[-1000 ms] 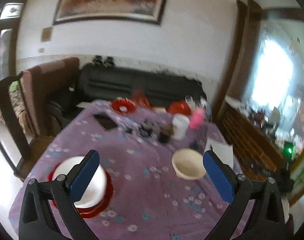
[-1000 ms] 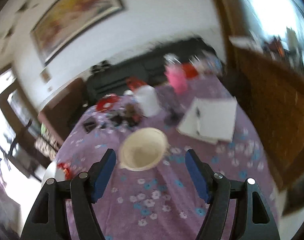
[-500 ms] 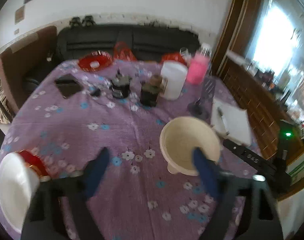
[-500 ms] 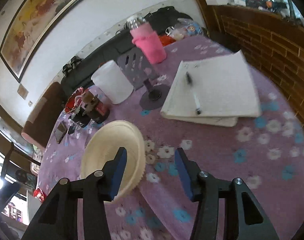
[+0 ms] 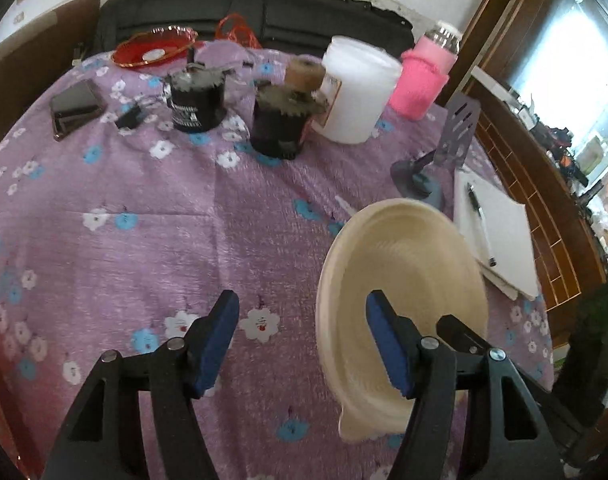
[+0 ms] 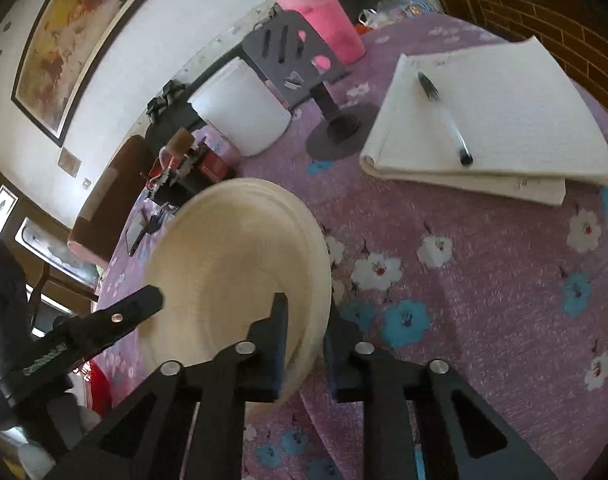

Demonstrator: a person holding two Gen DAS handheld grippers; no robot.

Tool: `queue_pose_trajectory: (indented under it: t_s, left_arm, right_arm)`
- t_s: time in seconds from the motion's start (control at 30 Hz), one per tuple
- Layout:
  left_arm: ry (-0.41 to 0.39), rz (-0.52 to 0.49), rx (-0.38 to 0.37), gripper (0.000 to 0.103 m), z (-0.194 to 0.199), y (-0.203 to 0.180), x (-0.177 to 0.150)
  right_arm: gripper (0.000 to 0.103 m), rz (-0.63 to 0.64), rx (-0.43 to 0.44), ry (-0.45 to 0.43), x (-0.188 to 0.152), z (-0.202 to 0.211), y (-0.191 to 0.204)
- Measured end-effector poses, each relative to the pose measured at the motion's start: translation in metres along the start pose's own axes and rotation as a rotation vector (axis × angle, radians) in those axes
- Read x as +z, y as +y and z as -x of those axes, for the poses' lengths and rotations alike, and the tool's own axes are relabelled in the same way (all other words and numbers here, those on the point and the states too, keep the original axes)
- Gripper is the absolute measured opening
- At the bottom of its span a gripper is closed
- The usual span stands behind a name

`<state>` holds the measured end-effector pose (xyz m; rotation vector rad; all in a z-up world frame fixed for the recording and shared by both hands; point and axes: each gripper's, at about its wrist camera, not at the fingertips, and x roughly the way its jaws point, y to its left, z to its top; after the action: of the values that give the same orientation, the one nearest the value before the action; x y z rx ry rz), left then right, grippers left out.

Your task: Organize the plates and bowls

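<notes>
Bowl tilted on its near edge over the purple cloth, rim pinched between the right gripper fingers. Left gripper spread wide, empty, just beside it. Best to keep the pinch firm and lift level, clear of notebook and stand.

Cream bowl, purple floral tablecloth

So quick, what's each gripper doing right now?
Left gripper: open, holding nothing.
Right gripper: closed on the rim of the cream bowl.
</notes>
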<state>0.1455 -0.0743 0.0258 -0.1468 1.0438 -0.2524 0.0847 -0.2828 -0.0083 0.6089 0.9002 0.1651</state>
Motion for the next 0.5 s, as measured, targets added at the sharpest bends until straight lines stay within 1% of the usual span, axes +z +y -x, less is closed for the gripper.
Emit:
queue_pose_trajectory:
  t_s: [0.17,0.2,0.23,0.27,0.3,0.33,0.5]
  left_arm:
    - [0.039,-0.009,-0.017,0.064,-0.017,-0.004,-0.002]
    - [0.051,-0.016,-0.017,0.061,-0.020,-0.006,-0.003]
    - [0.061,-0.022,-0.014,0.039,-0.022,-0.006,-0.004]
    - [0.079,-0.024,-0.009,0.014,-0.024,-0.006,-0.005]
    - [0.096,-0.018,-0.010,0.015,-0.025,-0.005,-0.006]
    - [0.096,-0.001,-0.013,0.014,-0.022,-0.002,-0.008]
    - [0.050,-0.020,0.032,0.014,0.006,0.005,-0.018]
  right_arm:
    - [0.016,0.012,0.003,0.006,-0.002,-0.001,0.003]
    - [0.016,0.015,0.003,0.009,-0.003,0.000,0.004]
    - [0.016,0.021,0.008,0.011,-0.003,0.000,0.005]
    - [0.016,0.023,0.013,0.013,-0.003,0.001,0.007]
    - [0.016,0.028,0.011,0.015,-0.005,0.000,0.010]
    - [0.016,0.037,0.008,0.016,-0.006,0.000,0.012]
    - [0.016,0.104,0.042,0.026,-0.013,-0.001,0.034]
